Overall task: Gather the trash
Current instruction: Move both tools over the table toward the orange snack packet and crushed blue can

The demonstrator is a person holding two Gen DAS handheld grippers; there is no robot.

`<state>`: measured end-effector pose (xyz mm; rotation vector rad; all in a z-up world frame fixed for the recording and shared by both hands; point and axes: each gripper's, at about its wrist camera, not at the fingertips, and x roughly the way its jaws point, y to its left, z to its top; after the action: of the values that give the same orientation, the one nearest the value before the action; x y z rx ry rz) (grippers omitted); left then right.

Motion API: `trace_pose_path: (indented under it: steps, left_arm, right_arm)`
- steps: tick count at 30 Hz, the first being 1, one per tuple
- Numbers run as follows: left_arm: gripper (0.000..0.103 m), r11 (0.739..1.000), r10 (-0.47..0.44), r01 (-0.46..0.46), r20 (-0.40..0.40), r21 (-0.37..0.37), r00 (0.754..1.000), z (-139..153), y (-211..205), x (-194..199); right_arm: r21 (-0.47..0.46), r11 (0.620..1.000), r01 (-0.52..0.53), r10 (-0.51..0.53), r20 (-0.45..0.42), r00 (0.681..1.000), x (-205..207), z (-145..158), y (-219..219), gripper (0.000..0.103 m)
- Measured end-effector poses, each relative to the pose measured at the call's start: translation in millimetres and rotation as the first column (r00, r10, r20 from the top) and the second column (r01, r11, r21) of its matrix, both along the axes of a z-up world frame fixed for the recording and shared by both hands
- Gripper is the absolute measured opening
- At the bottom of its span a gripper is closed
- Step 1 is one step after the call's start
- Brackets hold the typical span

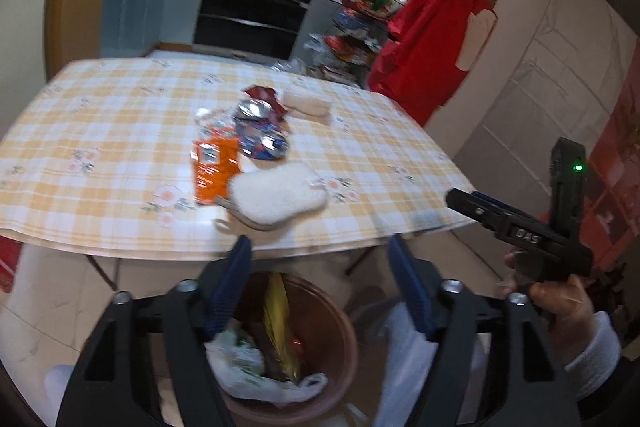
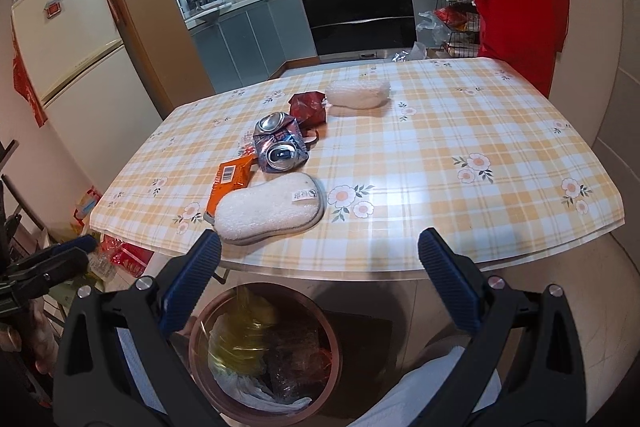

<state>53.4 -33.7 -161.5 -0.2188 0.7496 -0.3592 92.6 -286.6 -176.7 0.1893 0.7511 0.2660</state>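
Note:
My left gripper (image 1: pixel 320 247) is open and empty, right above a round brown bin (image 1: pixel 347 311). A yellow wrapper (image 1: pixel 280 311) lies in the bin on a white plastic bag. My right gripper (image 2: pixel 320 239) is also open and empty over the same bin (image 2: pixel 333 343), where the yellow wrapper (image 2: pixel 244 331) looks blurred. On the checked table are crushed cans (image 2: pixel 280 143), an orange wrapper (image 2: pixel 230 183) and a red wrapper (image 2: pixel 306 107), clustered left of centre beyond both grippers.
Two white sponges lie on the table, one near the front edge (image 2: pixel 268 207) and one further back (image 2: pixel 358 93). A red garment (image 1: pixel 432 27) hangs at the right. A fridge (image 2: pixel 60 39) stands left, with the kitchen oven (image 2: pixel 360 15) behind. A knee in white fabric (image 1: pixel 404 359) is beside the bin.

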Motion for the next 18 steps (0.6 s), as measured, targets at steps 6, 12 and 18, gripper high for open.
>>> trace_pose_path:
  steps: [6,12,18]
  left_arm:
    - [0.093,0.99,0.126,-0.128,0.04,0.05,0.991,-3.5,23.5,-6.3]
    - [0.095,0.975,0.204,-0.207,0.046,0.075,0.978,-10.5,41.8,-9.5]
    - [0.097,0.954,0.27,-0.274,0.051,0.117,0.961,-20.9,53.0,-10.0]
  right_arm:
    - [-0.019,1.0,0.004,-0.005,-0.009,1.0,-0.7,-3.5,5.8,0.097]
    - [-0.053,0.999,0.0,0.0,-0.014,1.0,-0.6,-7.6,15.1,0.097]
    - [-0.072,0.997,-0.01,0.009,-0.01,1.0,-0.5,-14.4,20.3,0.097]
